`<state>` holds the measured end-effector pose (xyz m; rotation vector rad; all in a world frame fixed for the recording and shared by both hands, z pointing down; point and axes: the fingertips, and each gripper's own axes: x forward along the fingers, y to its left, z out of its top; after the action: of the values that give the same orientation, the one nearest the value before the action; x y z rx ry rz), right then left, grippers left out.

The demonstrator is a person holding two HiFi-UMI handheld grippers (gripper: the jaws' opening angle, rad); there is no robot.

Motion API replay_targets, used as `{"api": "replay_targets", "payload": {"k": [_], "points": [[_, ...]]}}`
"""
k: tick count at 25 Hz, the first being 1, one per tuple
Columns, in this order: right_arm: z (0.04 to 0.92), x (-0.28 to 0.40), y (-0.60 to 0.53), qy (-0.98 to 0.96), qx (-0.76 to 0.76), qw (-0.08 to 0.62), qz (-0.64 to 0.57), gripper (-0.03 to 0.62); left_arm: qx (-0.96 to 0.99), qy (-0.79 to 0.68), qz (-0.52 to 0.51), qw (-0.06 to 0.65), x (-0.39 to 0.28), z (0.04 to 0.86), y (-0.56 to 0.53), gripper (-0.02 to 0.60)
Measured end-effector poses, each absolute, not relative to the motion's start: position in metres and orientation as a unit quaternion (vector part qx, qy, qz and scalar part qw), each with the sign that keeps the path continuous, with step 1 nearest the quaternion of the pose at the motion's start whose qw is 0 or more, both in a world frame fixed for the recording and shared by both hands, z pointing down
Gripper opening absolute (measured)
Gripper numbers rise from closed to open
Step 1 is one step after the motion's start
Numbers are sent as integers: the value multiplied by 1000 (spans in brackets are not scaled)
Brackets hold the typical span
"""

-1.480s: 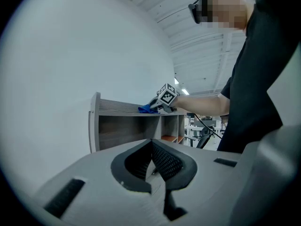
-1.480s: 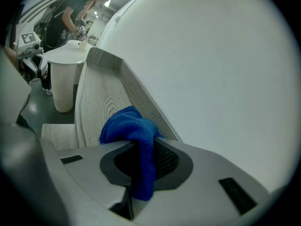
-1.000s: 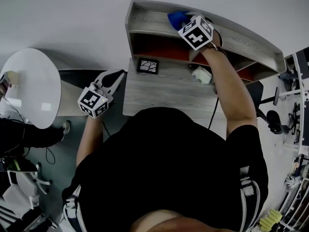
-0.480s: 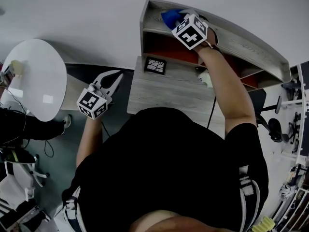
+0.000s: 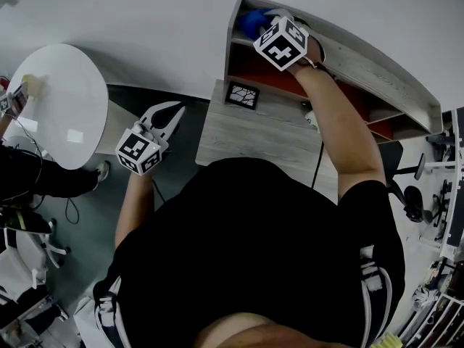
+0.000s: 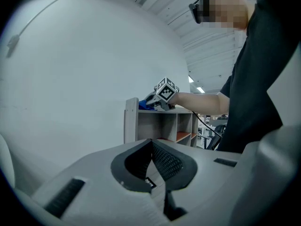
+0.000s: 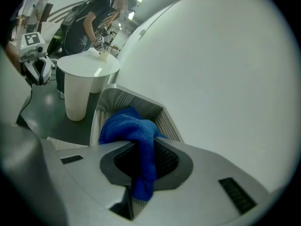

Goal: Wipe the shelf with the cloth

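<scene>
The left arm is bent at the elbow, well left of the shelf point(image 5: 377, 71) and lower than its top board. It holds the left gripper point(image 5: 174, 113) over the dark gap between the round white table point(image 5: 61, 100) and the desk point(image 5: 254, 140) that carries the shelf. This gripper has open room on every side. In its own view the jaws are pressed together at the tips with nothing between them.

The shelf stands on the desk against the white wall point(image 5: 145, 27). A raised lip runs along the back of its top board and closes its left end.

The right arm reaches up and forward across the desk to the left end of the shelf's top board. There the right gripper point(image 7: 143, 147) points at the corner where the end lip meets the back. Its jaws pinch the blue cloth point(image 7: 124, 126); one fold hangs down between the pads. The bunched part ahead of the jaws lies on the board, just short of the end lip. To the right of the gripper, the top board runs on bare toward the shelf's far end.
</scene>
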<state>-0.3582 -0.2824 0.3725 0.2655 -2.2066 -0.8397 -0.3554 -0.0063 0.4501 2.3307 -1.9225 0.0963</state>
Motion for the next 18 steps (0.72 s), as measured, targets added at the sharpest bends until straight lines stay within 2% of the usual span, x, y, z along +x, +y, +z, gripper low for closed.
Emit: {"api": "replay_targets", "payload": {"k": [18], "points": [[374,-366,-277,-860,100,374,-333,51,768,-637,33,63,-353,453,3,17]]}}
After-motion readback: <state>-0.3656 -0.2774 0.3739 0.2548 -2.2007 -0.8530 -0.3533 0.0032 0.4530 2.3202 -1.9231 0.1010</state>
